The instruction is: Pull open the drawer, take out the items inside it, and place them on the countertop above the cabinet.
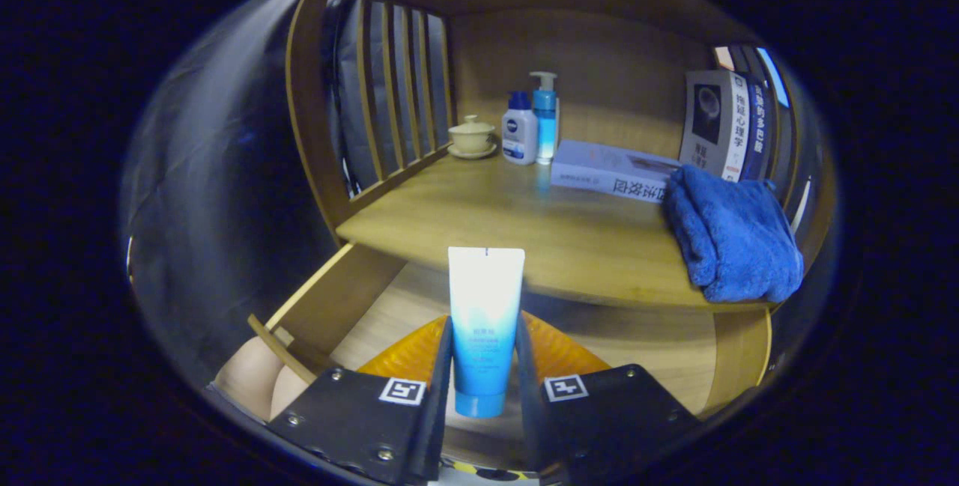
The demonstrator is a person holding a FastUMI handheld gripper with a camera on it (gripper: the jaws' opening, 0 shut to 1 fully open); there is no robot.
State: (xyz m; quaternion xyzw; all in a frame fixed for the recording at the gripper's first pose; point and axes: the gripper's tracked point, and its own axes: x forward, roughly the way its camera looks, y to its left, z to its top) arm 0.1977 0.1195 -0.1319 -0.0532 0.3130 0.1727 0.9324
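Gripper (pixel 484 366) pinching tube (pixel 485 321) at lower half, cap down, above open drawer (pixel 337 306), short of worktop (pixel 524 224). Tube light, soft, probably slick; grip near stiffer cap end.

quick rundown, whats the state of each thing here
gripper: shut on the tube
tube: held upright, cap down, above the drawer
drawer: pulled open
towel: crumpled on the countertop
lidded cup: lid on, on its saucer
flat book: closed, lying down
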